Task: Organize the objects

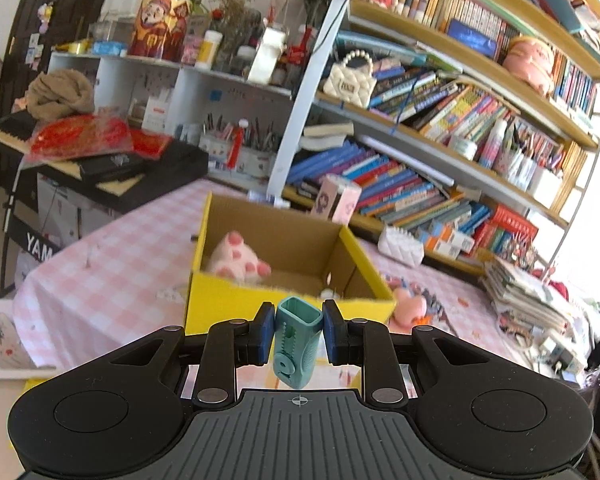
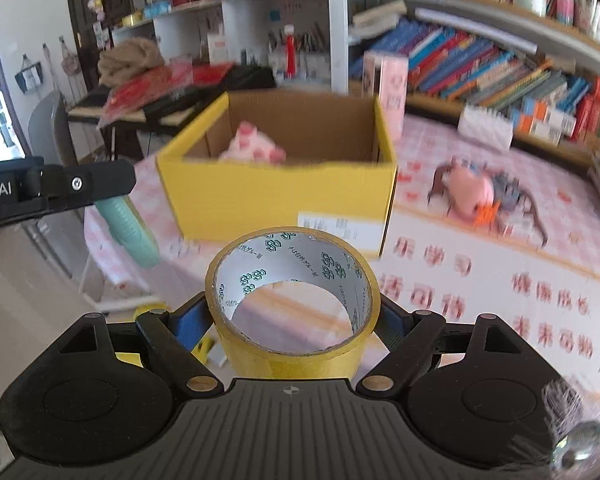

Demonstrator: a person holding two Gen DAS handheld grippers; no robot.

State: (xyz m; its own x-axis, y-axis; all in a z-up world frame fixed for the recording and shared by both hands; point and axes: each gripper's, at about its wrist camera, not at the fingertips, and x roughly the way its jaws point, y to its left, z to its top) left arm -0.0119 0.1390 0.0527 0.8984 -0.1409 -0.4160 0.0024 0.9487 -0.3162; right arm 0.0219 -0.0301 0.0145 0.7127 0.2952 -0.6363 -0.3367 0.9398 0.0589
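Left wrist view: left gripper (image 1: 299, 336) pinched narrow on a teal plastic piece (image 1: 296, 346), blue pads touching both its sides, piece upright with the hollow end up. Just beyond it, the yellow cardboard box (image 1: 236, 304) on the pink checked tablecloth (image 1: 112, 276), open top, pink plush toy (image 1: 240, 258) inside toward the left wall. A small white item sits at the box's near inner edge (too small to identify). Only this view shows the keyboard (image 1: 100, 168) far left with red packets and a brown bundle piled on it, and the full bookshelf (image 1: 460, 128) at right.

Right wrist view: the left gripper (image 2: 60, 190) enters from the left edge, side-on, teal piece (image 2: 130, 230) hanging below it, off the near-left corner of the box (image 2: 276, 204). Right gripper (image 2: 292, 320) spread wide around a roll of yellow tape (image 2: 292, 304), jaws against both outer sides, the roll's hole facing the camera. This view alone shows the box's white label, and a pink toy (image 2: 470, 192) in a blurred clutter right of the box on the cloth (details unreadable). The tape roll blocks the table directly ahead.
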